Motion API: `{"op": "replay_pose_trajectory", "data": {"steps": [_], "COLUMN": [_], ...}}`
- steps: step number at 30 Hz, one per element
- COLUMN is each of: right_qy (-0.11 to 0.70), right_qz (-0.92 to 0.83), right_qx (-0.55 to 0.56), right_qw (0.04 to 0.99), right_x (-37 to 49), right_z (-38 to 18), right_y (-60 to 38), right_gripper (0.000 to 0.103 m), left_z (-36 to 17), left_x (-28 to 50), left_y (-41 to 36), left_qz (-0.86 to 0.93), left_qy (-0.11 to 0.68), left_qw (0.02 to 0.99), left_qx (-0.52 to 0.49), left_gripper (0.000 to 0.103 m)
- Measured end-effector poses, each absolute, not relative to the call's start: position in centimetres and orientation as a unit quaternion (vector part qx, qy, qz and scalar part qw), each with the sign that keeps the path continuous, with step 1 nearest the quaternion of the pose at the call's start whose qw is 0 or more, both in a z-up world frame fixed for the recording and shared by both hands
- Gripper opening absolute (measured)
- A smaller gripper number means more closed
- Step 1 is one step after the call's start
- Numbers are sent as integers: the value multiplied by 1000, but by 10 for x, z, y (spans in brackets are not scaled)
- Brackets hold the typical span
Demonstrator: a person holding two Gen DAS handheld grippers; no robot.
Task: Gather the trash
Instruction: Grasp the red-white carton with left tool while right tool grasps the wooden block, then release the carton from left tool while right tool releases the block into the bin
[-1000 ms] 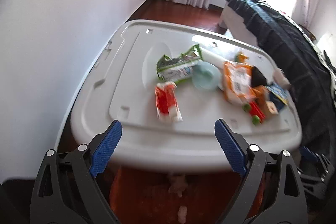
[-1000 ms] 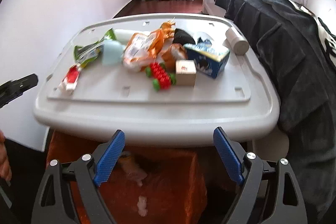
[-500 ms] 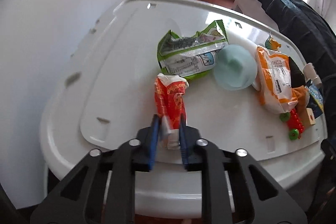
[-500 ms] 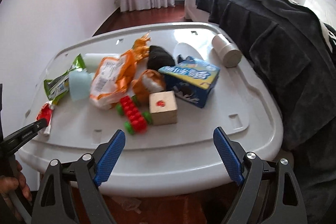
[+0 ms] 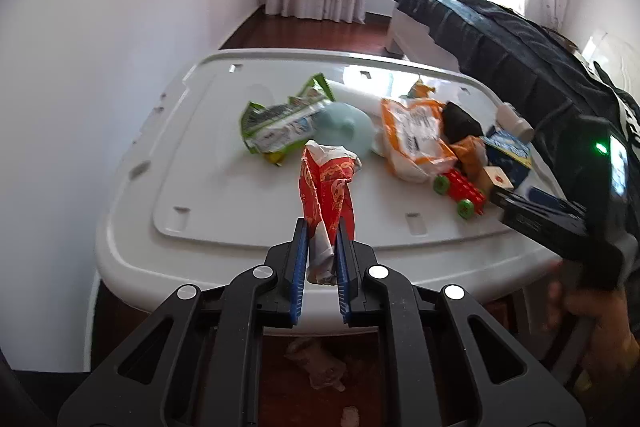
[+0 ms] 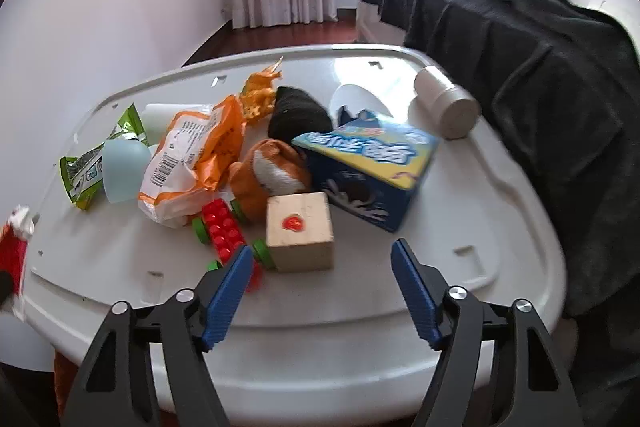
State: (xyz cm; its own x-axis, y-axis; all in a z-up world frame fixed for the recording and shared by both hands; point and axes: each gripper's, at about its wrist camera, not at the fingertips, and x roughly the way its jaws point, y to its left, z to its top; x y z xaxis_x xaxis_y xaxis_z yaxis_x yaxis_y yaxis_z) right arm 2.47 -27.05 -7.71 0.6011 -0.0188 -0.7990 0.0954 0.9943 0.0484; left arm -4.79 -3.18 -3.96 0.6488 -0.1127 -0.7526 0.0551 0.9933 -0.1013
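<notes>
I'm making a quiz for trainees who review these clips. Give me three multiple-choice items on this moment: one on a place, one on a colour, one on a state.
1. Where does the wooden cube stand?
A. on the white lid, in front of the blue box
B. on the bed
C. on the floor

2. What colour is the wrapper in the left gripper?
A. green
B. red
C. blue

3. What is between the fingers of the right gripper?
A. the white bottle
B. the orange bag
C. nothing

Key: 1 A, the cube sits on the lid just before the box. 2 B, the pinched wrapper is red with a gold print. 3 C, its closing jaws have only bare lid between them.
</notes>
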Motion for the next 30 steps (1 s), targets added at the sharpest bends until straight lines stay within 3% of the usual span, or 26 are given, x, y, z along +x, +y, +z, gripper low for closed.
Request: {"op": "replay_pose_trajectory", "data": {"steps": [3, 9, 20, 25, 30], "right_qy": [443, 472, 463, 458, 483], "right_qz": [-33, -23, -24, 2, 75], "right_qx": [46, 67, 62, 68, 56], "right_qw": [895, 879, 884, 887, 870], "right_x": [35, 57, 41, 3, -61], "right_z": [-78, -85, -73, -44, -26], "right_y": [-269, -272, -279, -276, -248], "right_gripper": [63, 36, 35, 35, 35], "left_z": [-44, -50, -45, -34, -44], "left_x": [-45, -47, -56, -74, -109], "left_y": [-35, -40, -44, -53, -54], "left_qz": [-54, -65, -74, -93, -119], "left_qy": [420, 430, 429, 433, 487], "left_qw": [905, 900, 899, 896, 864], "left_qx": [-32, -36, -37, -37, -36], "left_gripper": [13, 13, 13, 13, 13]}}
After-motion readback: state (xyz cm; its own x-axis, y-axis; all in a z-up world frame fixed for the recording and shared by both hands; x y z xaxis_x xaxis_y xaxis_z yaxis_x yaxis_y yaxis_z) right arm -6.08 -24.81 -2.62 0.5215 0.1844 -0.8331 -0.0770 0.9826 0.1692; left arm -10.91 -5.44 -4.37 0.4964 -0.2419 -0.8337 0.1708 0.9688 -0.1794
